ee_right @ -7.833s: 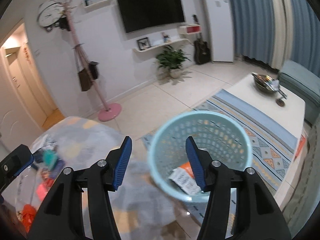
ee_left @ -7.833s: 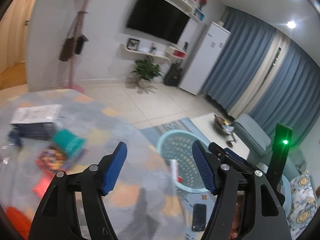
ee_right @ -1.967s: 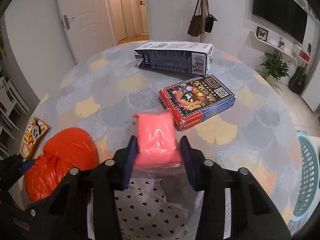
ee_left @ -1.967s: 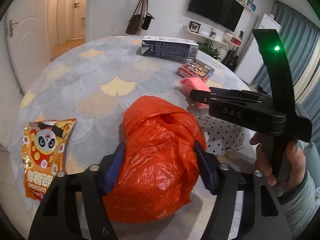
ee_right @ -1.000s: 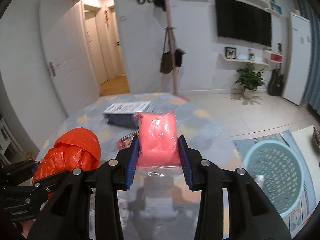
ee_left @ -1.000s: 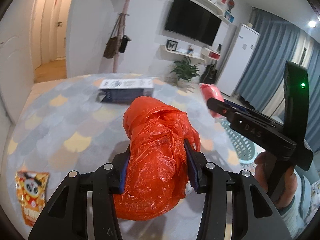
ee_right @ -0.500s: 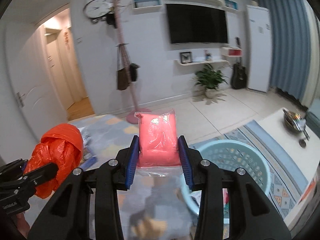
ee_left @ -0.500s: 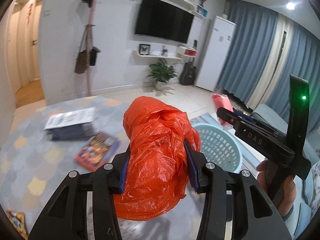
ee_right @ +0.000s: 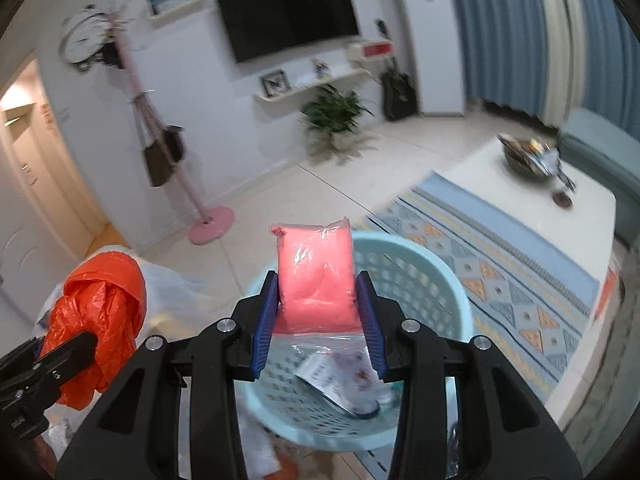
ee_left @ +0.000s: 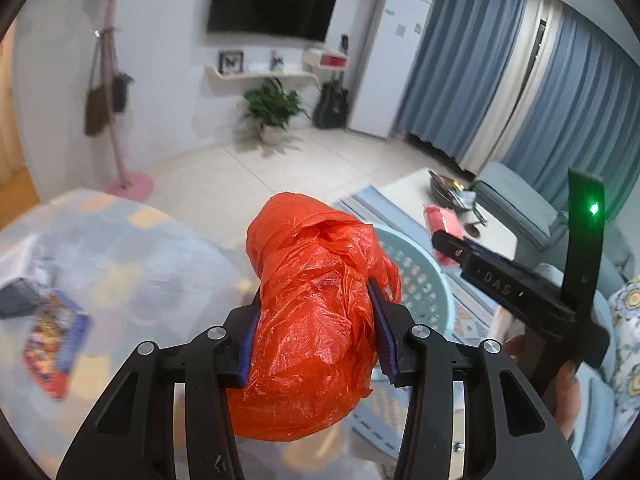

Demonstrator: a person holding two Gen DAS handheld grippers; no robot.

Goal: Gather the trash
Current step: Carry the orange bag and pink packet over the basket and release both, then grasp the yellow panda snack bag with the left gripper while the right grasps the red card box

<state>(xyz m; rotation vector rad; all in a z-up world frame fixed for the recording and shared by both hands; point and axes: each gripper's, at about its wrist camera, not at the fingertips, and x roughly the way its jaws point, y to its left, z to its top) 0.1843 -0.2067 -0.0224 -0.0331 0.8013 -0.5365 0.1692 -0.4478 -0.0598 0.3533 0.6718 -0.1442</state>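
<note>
Desk (ee_left: 120,252), lower left of the left wrist view: scallop-pattern cloth, a red-and-blue box (ee_left: 54,338) and a dark carton (ee_left: 16,284) lie on it, both blurred. Floor (ee_right: 280,200): patterned rug (ee_right: 500,264), light-blue basket (ee_right: 452,304) standing on it, pink coat-stand base (ee_right: 212,224), potted plant (ee_right: 336,120).

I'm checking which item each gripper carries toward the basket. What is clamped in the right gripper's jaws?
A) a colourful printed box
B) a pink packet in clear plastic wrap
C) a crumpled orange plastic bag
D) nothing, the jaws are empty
B: in the right wrist view the right gripper has its jaws closed on the pink packet in clear plastic wrap, held above the light blue perforated plastic basket.
</note>
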